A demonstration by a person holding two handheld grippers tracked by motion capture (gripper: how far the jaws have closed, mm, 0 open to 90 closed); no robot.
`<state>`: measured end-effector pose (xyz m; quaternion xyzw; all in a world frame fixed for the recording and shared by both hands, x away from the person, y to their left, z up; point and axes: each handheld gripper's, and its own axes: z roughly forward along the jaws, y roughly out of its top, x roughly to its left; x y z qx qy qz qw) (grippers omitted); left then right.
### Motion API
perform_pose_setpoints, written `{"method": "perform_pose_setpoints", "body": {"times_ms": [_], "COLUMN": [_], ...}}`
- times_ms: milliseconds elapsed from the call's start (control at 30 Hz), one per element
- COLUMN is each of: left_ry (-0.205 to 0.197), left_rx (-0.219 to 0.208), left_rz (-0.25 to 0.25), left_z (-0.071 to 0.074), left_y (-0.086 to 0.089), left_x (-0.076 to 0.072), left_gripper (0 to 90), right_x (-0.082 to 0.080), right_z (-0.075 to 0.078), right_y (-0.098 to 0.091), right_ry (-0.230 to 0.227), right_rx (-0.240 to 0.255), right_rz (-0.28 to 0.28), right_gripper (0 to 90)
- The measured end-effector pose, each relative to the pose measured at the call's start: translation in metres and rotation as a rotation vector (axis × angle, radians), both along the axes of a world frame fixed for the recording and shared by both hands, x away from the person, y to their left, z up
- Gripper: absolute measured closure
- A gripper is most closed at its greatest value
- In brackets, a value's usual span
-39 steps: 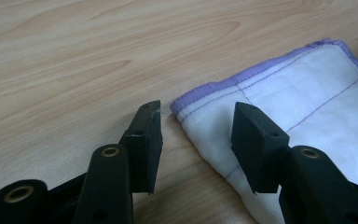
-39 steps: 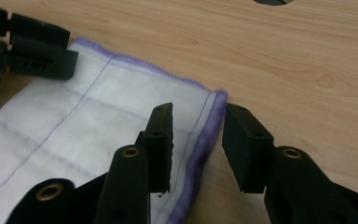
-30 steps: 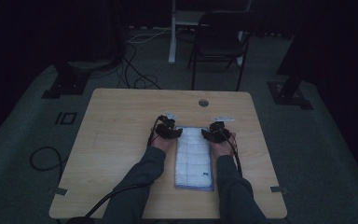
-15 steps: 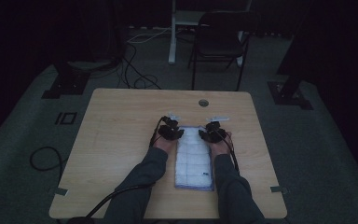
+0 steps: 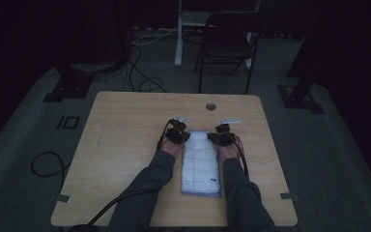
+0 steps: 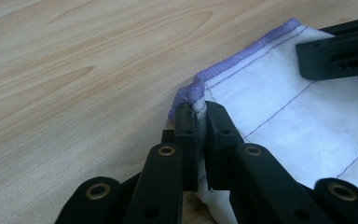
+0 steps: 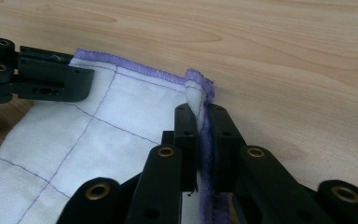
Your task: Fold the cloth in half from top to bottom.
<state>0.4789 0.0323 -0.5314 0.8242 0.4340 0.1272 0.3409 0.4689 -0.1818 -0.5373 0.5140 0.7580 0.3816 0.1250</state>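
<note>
The room is dim, and the far part is almost black. A light wooden table [image 5: 125, 145] stands on a grey carpet floor [image 5: 24, 145]; it has a round cable hole [image 5: 210, 106] near its far edge. Behind the table there is a dark chair [image 5: 227, 46] and a white post [image 5: 178, 34]. Black cables [image 5: 140, 72] lie on the floor, and dark stand bases [image 5: 67, 84] are at both sides.

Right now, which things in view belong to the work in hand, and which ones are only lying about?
In the job:
- cloth, white with a purple hem, flat on the table
- left gripper, jaws just closed on one far corner
- right gripper, jaws just closed on the other far corner

Lying about:
- chair beyond the table
- cables on the floor
</note>
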Motion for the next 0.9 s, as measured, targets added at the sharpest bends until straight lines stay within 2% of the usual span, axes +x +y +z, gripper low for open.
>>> {"method": "perform_pose_setpoints", "body": {"times_ms": [133, 400, 500, 900], "left_ry": [-0.017, -0.051, -0.071, -0.133], "left_rx": [0.001, -0.025, -0.029, -0.055], "left_rz": [0.000, 0.002, -0.009, -0.031], "left_z": [0.003, 0.015, 0.022, 0.042], "left_y": [0.001, 0.003, 0.003, 0.004], "left_x": [-0.001, 0.000, 0.000, -0.004], "left_gripper": [85.7, 85.7, 85.7, 85.5], "right_x": [-0.001, -0.001, -0.001, -0.004], "right_z": [0.005, 0.013, 0.016, 0.033], "right_y": [0.000, -0.001, -0.004, -0.007], "right_ry": [-0.016, -0.050, -0.051, -0.099], "right_rx": [0.006, 0.014, 0.033, 0.033], "right_rz": [0.008, 0.021, 0.028, 0.045], "right_gripper": [84.9, 84.9, 84.8, 84.8]}}
